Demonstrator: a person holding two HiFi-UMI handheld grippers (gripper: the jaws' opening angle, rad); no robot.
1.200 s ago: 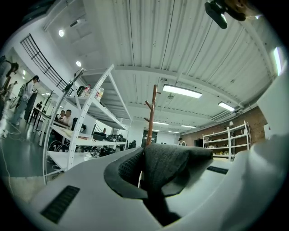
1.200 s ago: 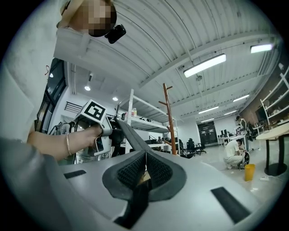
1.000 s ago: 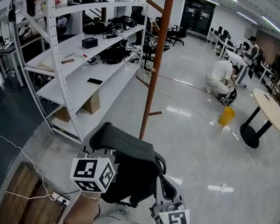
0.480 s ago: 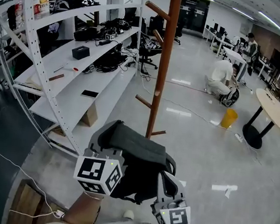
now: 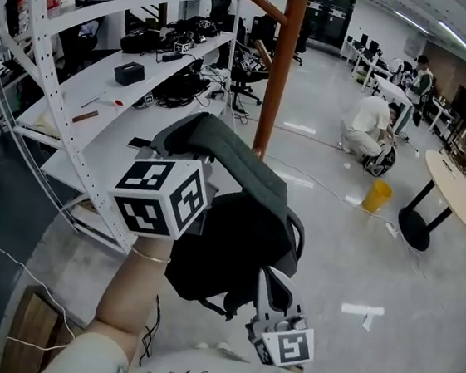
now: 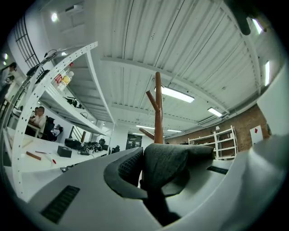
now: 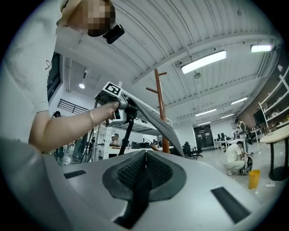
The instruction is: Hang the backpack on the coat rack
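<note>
The backpack (image 5: 235, 244) is black with a grey padded shoulder strap (image 5: 236, 161) and hangs in the air in front of me. My left gripper (image 5: 206, 166) is raised high and shut on that grey strap (image 6: 165, 164). Lower down, my right gripper (image 5: 269, 298) is shut on a thin black webbing strap (image 7: 137, 194) of the backpack. The brown wooden coat rack (image 5: 284, 62) stands just behind the backpack, with a peg (image 5: 262, 5) slanting up to the left. The rack's pole (image 6: 158, 108) rises right beyond the left jaws, and the pole (image 7: 160, 108) shows past the right jaws too.
White metal shelving (image 5: 84, 98) with cables and gear runs along the left. A person (image 5: 367, 122) crouches on the glossy floor beyond the rack, near a yellow bucket (image 5: 376, 194) and a round table (image 5: 454, 186). A wooden board (image 5: 33, 326) lies at bottom left.
My left gripper has risen and gone forward with the grey strap, lifting the backpack up toward the rack's pole. The right gripper has followed below with its strap.
</note>
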